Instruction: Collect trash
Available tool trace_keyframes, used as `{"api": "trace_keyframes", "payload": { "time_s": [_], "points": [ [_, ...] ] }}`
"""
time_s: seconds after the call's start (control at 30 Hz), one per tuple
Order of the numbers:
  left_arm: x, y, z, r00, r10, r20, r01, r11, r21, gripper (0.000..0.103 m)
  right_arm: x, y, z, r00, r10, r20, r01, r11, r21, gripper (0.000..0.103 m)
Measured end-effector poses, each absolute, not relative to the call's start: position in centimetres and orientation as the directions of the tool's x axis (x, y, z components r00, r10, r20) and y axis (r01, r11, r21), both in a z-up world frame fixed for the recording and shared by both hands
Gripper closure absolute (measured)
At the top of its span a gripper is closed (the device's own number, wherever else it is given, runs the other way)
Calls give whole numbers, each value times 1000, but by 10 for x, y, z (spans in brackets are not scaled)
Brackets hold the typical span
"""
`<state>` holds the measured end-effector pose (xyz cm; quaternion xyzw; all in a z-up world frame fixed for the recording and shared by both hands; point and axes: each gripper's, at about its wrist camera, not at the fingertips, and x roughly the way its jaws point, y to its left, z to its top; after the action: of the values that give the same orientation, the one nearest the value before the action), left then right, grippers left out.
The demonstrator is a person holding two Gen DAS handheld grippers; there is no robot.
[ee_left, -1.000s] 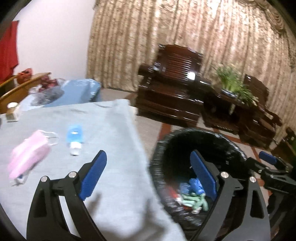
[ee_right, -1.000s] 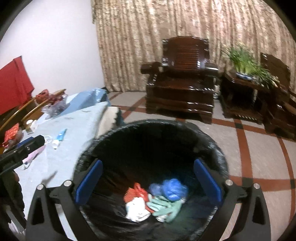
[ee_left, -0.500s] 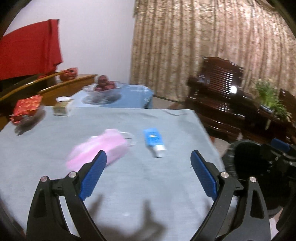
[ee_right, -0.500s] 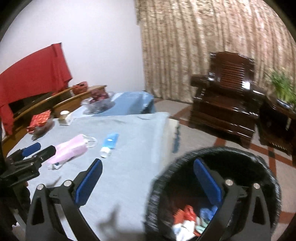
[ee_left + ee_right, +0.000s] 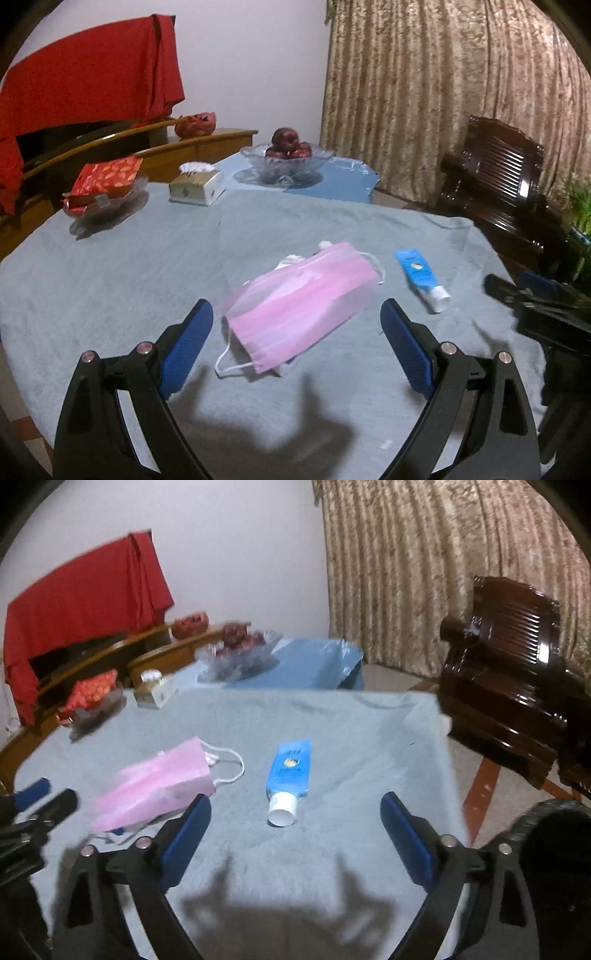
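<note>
Both tongs have swung from the black-lined bin (image 5: 554,849) to the counter (image 5: 110,266). Left tongs (image 5: 295,332), wide open and empty, frame the pink pleated face mask (image 5: 303,299); right tongs (image 5: 295,823), empty and closing, face the blue squeeze tube (image 5: 288,771) at frame centre. Approach step; next, lower and pinch.

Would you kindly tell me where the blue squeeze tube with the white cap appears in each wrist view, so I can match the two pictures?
Left wrist view: the blue squeeze tube with the white cap lies right of centre on the grey cloth, beyond the right blue pad.
Right wrist view: the tube lies at centre, cap toward the camera.
Shared landmark: the pink face mask, just left of the tube in both.
</note>
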<state>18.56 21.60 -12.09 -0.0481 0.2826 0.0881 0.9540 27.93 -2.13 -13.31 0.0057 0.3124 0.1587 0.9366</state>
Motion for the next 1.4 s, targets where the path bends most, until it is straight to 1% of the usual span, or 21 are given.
{"api": "trace_keyframes", "payload": {
  "time_s": [0.23, 0.27, 0.3, 0.4, 0.57, 0.67, 0.7, 0.8, 0.83, 0.9, 0.97, 1.0, 1.03, 1.1, 1.17, 1.2, 1.27, 1.4],
  "points": [
    [198, 235, -140, 806, 152, -572, -226, 972, -60, 14, 317, 0, -165, 700, 270, -661, -293, 953, 78, 30],
    [200, 236, -142, 803, 153, -576, -230, 971, -63, 14, 322, 3, -169, 687, 258, -679, -288, 955, 71, 35],
    [202, 238, -144, 801, 152, -578, -232, 970, -66, 14, 326, 4, -173, 671, 256, -696, -284, 956, 77, 39],
    [207, 240, -149, 799, 148, -583, -234, 969, -75, 14, 335, 6, -177, 648, 258, -716, -276, 956, 95, 46],
    [216, 238, -152, 796, 145, -588, -233, 969, -77, 14, 343, 17, -186, 608, 246, -755, -302, 951, 66, 49],
    [220, 236, -156, 788, 146, -598, -238, 968, -77, 14, 345, 20, -187, 602, 245, -760, -306, 950, 65, 56],
    [221, 236, -157, 787, 146, -600, -238, 968, -76, 16, 345, 19, -187, 603, 246, -759, -302, 951, 68, 62],
    [223, 234, -160, 777, 148, -612, -240, 968, -70, 24, 343, 14, -185, 598, 275, -753, -306, 947, 102, 72],
    [223, 233, -161, 775, 148, -615, -241, 968, -71, 25, 343, 14, -185, 598, 277, -752, -308, 946, 102, 72],
    [222, 232, -161, 772, 145, -619, -241, 968, -74, 31, 340, 14, -184, 600, 280, -750, -315, 944, 100, 72],
    [222, 231, -162, 768, 132, -627, -233, 969, -82, 44, 333, 13, -181, 601, 292, -744, -323, 940, 109, 72],
    [222, 230, -163, 763, 122, -634, -226, 970, -86, 49, 329, 11, -180, 602, 297, -741, -323, 939, 114, 72],
    [222, 229, -165, 760, 114, -640, -221, 971, -88, 52, 325, 9, -178, 602, 302, -739, -322, 939, 121, 72],
    [221, 227, -167, 754, 101, -649, -212, 973, -94, 70, 317, 7, -175, 604, 308, -735, -321, 938, 130, 72],
    [220, 224, -169, 751, 84, -655, -198, 975, -101, 77, 304, 2, -172, 609, 305, -732, -317, 940, 128, 72],
    [219, 221, -169, 752, 79, -655, -191, 976, -102, 79, 297, 0, -171, 612, 305, -730, -317, 940, 127, 72],
    [216, 216, -169, 753, 62, -655, -175, 979, -109, 87, 287, -4, -170, 614, 300, -730, -316, 941, 121, 72],
    [208, 203, -167, 758, 36, -651, -147, 982, -117, 91, 270, -14, -167, 616, 294, -731, -306, 944, 122, 72]
  ]
}}
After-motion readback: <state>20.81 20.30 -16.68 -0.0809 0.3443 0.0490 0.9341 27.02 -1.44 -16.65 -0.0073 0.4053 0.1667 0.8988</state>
